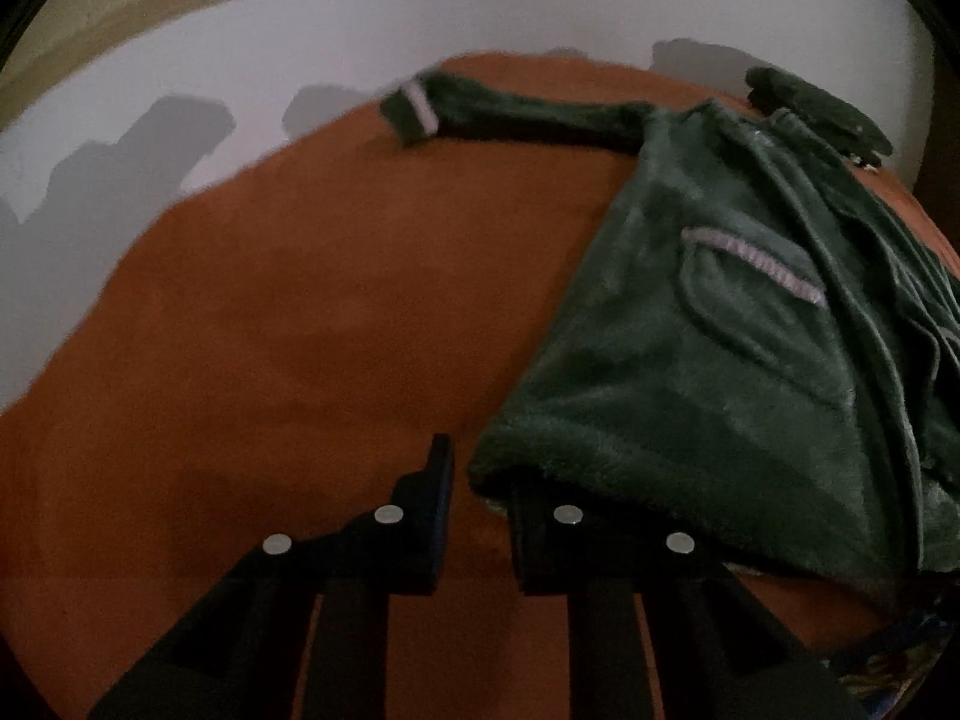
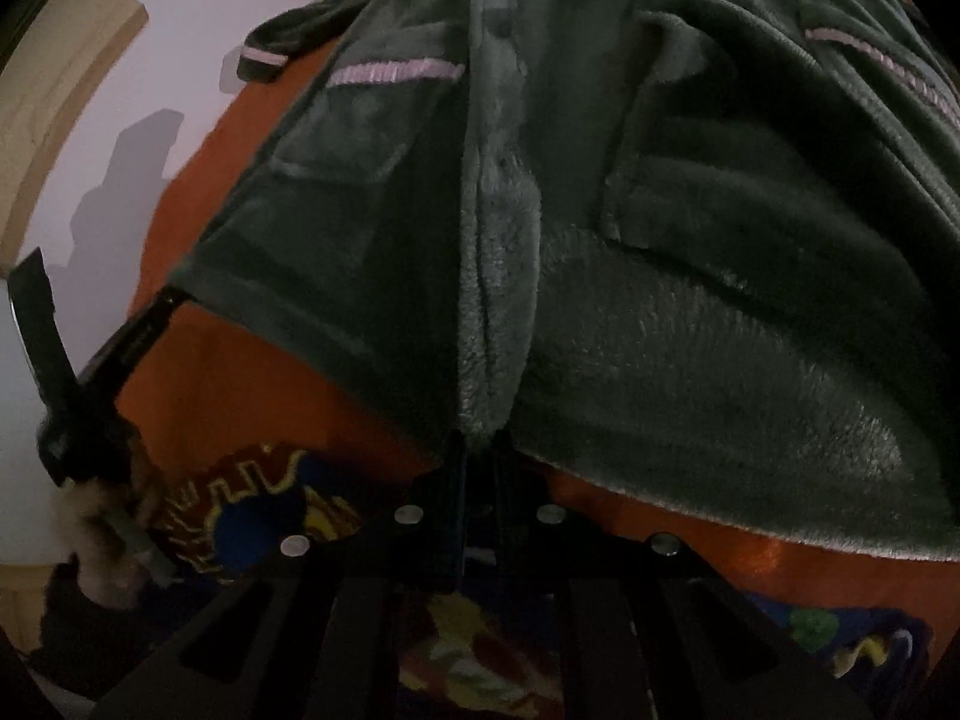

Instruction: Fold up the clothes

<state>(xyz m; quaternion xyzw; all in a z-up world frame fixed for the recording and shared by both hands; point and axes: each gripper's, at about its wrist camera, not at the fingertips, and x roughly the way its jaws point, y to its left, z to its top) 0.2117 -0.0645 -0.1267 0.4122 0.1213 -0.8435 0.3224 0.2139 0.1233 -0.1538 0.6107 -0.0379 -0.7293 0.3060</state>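
Note:
A dark green fleece garment (image 1: pixel 720 324) with pink trim lies spread on an orange cover (image 1: pixel 288 324). One sleeve (image 1: pixel 510 105) stretches out toward the far left. My left gripper (image 1: pixel 477 471) is open at the garment's near left hem corner. Its left finger (image 1: pixel 438 480) rests on the bare cover and its right finger is hidden under the hem. In the right wrist view the garment (image 2: pixel 690 300) fills the frame. My right gripper (image 2: pixel 480 459) is shut on the garment's front edge at the hem. The left gripper (image 2: pixel 141 333) shows at the hem corner, held by a hand (image 2: pixel 99 516).
A white wall (image 1: pixel 420 12) rises behind the cover, with a beige wooden piece (image 2: pixel 66 72) at the upper left. A colourful patterned cloth (image 2: pixel 258 531) lies under the near edge of the orange cover. A broad stretch of bare orange cover lies left of the garment.

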